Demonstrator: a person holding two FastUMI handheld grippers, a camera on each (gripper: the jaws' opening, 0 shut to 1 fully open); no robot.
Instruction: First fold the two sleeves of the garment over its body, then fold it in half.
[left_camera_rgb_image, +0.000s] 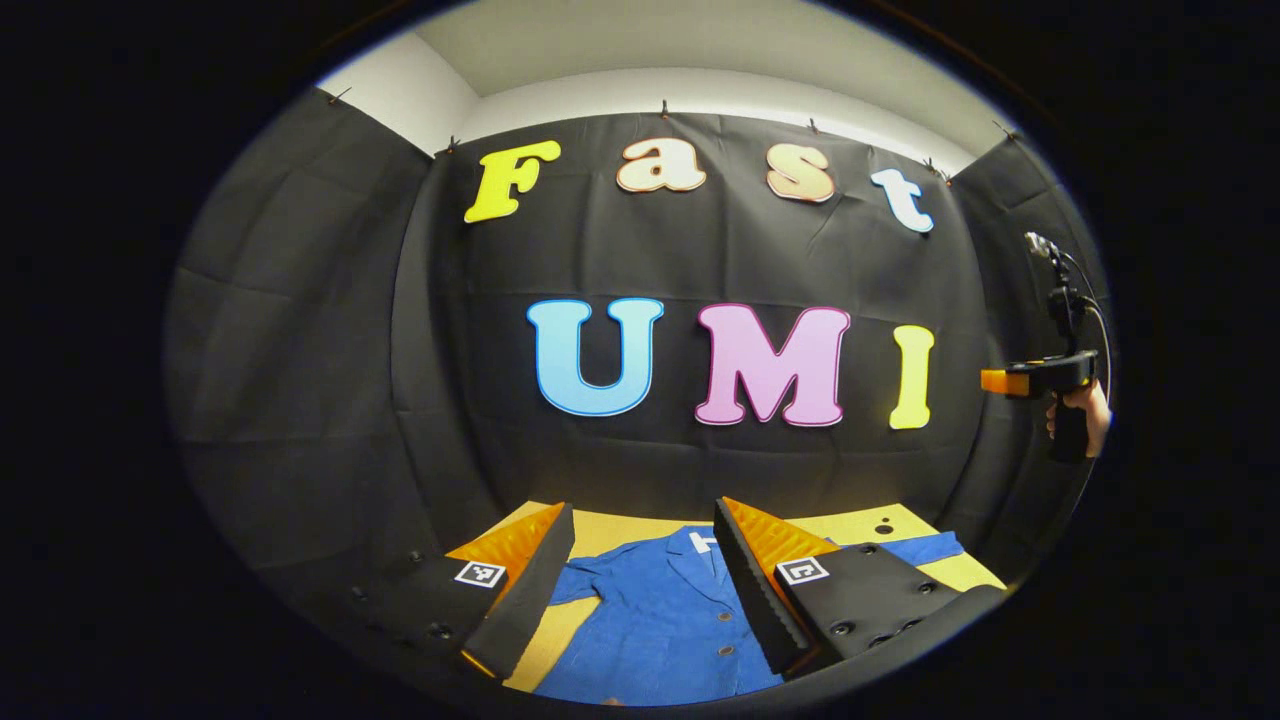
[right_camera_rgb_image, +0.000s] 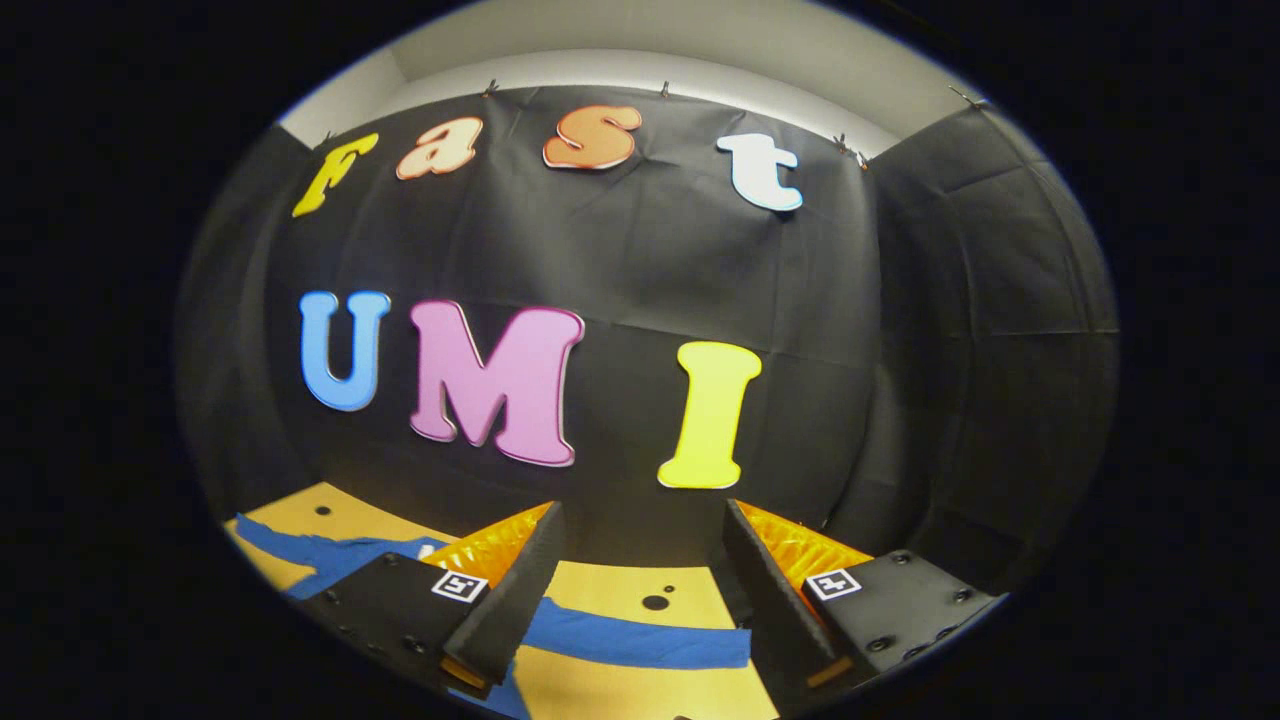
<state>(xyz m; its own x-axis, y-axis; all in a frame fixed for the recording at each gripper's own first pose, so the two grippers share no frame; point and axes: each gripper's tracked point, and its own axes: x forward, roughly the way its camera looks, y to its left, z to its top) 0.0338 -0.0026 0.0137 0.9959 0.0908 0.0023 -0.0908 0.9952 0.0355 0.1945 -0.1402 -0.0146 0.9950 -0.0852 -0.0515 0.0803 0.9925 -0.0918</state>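
In the left gripper view the jaws of the left gripper (left_camera_rgb_image: 640, 590) stand wide apart, released, with nothing between them and nothing touched. They hang above the desk (left_camera_rgb_image: 610, 532), over the blue garment (left_camera_rgb_image: 660, 620), which lies spread flat with its collar toward the booth wall and its buttoned front facing up. The collar and the button row show in the gap between the two fingers. One sleeve (left_camera_rgb_image: 915, 549) runs out flat to the right, past the right-hand finger, and lies on the bare desk top. A small dark hole (left_camera_rgb_image: 884, 527) sits in the desk just beyond that sleeve. Far off at the right edge, a hand (left_camera_rgb_image: 1085, 412) holds the right gripper (left_camera_rgb_image: 1000, 381) raised high, well clear of the desk; from here I cannot tell how its jaws stand.

In the right gripper view the right gripper's (right_camera_rgb_image: 640, 590) own jaws are likewise spread wide and released, gripping nothing and touching nothing. Below them, between the fingers, the sleeve (right_camera_rgb_image: 640, 642) lies stretched straight across the desk (right_camera_rgb_image: 610, 592), its cuff end stopping just short of the right-hand finger. Two dark holes (right_camera_rgb_image: 655, 602) mark the desk beyond the sleeve. More of the garment (right_camera_rgb_image: 320, 552) shows at the left, past the left-hand finger, lying flat on the desk.
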